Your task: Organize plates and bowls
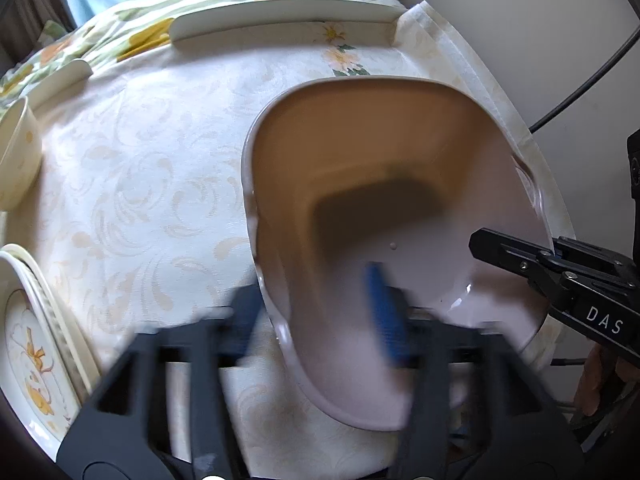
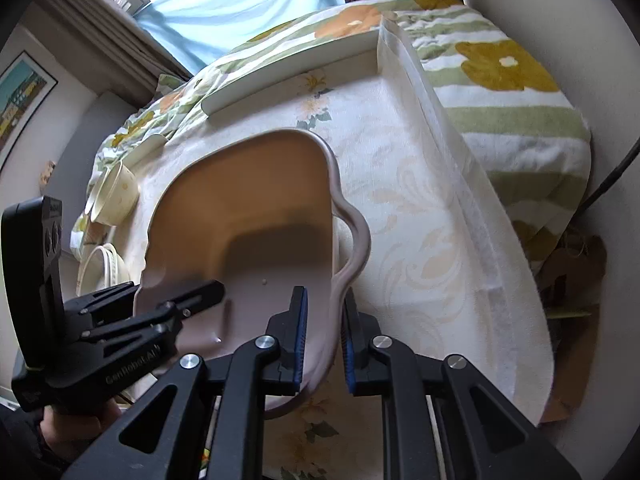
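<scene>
Dish (image 2: 256, 216), a deep pale one with a wavy rim, sits tilted on the table's right half, near the edge; the right gripper (image 2: 323, 340) pinches its near rim, one pad inside and one outside; the left gripper (image 1: 320, 320) is blurred in its own view, its jaws parted, one blue pad inside the dish at the near-left rim and no grip evident. Slipping looks the main risk: with only one narrow pinch holding a heavy, glossy dish, a tug could let it twist, drop onto the cloth (image 1: 140, 184), or slide toward the table edge just beside it; the loose cloth could also drag and bunch under it. A cup (image 1: 16, 152) lies on its side at the far left, stacked flowered plates (image 1: 36, 356) sit at the near left, and a flat plate (image 1: 280, 20) rests at the far edge; a striped floral cover lies beyond, with a curtained window (image 2: 240, 4) and a framed picture (image 2: 20, 96) behind.
</scene>
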The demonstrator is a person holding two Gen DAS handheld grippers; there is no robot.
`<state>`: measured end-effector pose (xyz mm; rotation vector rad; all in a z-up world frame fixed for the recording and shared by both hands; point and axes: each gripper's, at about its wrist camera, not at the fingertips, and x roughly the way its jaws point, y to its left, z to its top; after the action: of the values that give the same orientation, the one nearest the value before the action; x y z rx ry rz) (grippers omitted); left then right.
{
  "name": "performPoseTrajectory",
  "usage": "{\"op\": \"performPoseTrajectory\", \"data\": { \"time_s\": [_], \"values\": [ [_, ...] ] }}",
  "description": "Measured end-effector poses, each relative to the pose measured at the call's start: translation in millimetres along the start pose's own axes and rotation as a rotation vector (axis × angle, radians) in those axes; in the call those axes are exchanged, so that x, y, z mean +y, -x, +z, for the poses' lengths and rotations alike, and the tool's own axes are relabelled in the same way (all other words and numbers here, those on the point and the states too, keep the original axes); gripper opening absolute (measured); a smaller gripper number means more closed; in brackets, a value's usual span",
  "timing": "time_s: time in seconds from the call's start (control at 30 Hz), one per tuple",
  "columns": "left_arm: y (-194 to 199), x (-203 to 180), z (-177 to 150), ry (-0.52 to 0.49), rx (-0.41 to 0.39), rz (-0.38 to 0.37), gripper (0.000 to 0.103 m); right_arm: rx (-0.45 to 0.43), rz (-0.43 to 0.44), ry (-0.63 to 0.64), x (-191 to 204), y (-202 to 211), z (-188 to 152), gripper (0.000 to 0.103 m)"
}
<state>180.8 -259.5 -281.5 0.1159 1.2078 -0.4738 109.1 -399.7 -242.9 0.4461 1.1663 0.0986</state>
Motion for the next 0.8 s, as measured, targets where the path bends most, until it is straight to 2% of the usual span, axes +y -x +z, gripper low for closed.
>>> {"op": "performPoseTrajectory", "data": {
  "time_s": [0.07,0.2,0.47,0.57,0.77,0.8],
  "values": [
    [4,0,0,0.005,-0.026,-0.001,0.075,0.005,0.008,-0.015,-1,-2,0,0.015],
    [4,-2,1,-0.01,-0.022,0.016,0.075,-0.012,0.028,-0.059,-6,-1,-1,0.049],
    [22,0,-4,0.002,-0.041,0.04,0.075,-0.057,0.012,-0.056,-4,23,-1,0.049],
    [42,0,-7,0.001,-0.07,0.054,0.075,-0.087,0.002,-0.036,3,40,-2,0.049],
    [113,1,-21,0.014,-0.185,0.088,0.075,-0.149,0.002,0.042,30,86,-9,0.049],
    [124,2,-23,0.021,-0.206,0.094,0.077,-0.152,0.009,0.052,36,92,-10,0.054]
  ]
}}
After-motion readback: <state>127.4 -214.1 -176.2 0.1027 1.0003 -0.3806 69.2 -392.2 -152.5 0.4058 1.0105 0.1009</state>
